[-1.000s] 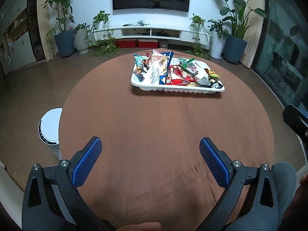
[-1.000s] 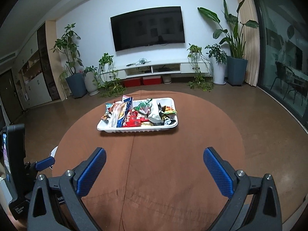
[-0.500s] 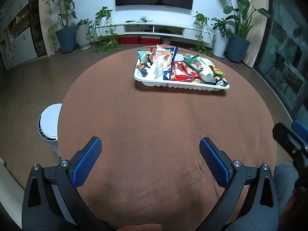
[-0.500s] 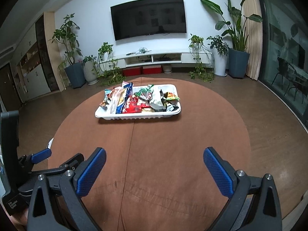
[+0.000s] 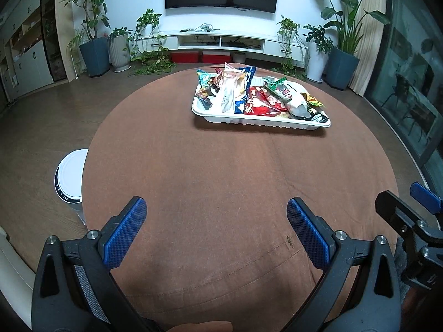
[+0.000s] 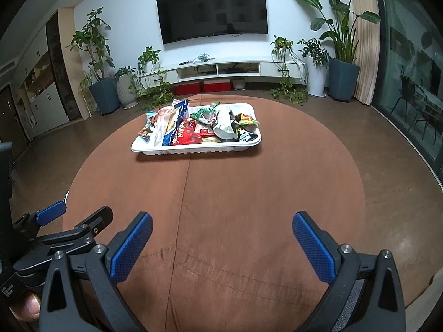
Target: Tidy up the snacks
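The left tongs [image 5: 216, 231] and right tongs [image 6: 222, 244] have been eased forward, both spread wide and empty above the brown tabletop [image 5: 221, 171], well short of the snack-filled white tray [image 6: 193, 148].

This is a home living room. A dark TV [image 6: 211, 11] hangs on the white wall, and right under it runs a low white media shelf [image 6: 221, 69] with 2 red boxes [image 6: 203, 86] beneath. Potted plants [image 6: 342, 52] stand on both sides of the TV. In front of it sits a round table [image 6: 249, 193] under brown cloth, and to its right, glass doors [image 6: 409, 77].
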The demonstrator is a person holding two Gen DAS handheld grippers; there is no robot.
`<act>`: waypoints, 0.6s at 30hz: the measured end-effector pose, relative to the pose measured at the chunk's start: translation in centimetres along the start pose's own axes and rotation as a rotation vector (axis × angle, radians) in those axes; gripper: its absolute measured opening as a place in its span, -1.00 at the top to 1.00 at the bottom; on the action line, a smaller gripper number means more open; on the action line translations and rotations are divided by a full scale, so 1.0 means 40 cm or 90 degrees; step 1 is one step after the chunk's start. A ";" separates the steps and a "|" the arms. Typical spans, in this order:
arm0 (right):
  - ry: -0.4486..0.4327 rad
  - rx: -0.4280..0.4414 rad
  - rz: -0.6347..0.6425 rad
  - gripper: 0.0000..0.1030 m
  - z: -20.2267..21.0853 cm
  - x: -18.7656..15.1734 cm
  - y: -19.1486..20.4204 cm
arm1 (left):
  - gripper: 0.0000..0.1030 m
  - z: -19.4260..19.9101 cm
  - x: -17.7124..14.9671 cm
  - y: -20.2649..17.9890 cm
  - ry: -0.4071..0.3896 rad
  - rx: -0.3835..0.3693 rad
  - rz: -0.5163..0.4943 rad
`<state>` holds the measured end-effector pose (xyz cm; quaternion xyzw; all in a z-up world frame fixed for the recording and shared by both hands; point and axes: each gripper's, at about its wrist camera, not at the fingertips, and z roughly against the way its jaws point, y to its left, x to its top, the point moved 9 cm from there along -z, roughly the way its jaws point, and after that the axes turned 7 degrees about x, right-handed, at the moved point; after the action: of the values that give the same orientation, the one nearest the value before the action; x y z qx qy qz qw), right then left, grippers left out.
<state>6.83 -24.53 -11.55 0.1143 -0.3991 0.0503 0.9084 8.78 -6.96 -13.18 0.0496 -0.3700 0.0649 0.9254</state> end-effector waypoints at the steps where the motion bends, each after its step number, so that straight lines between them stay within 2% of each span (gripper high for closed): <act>1: 0.001 0.000 0.000 -1.00 -0.001 0.000 0.000 | -1.00 0.003 -0.002 -0.001 0.000 0.000 0.000; 18: 0.009 0.001 -0.003 -1.00 -0.006 -0.005 -0.003 | -1.00 -0.004 0.000 -0.008 -0.006 0.003 -0.009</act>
<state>6.88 -24.58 -11.87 0.1154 -0.3925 0.0492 0.9112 8.93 -7.23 -13.28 0.0549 -0.3738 0.0590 0.9240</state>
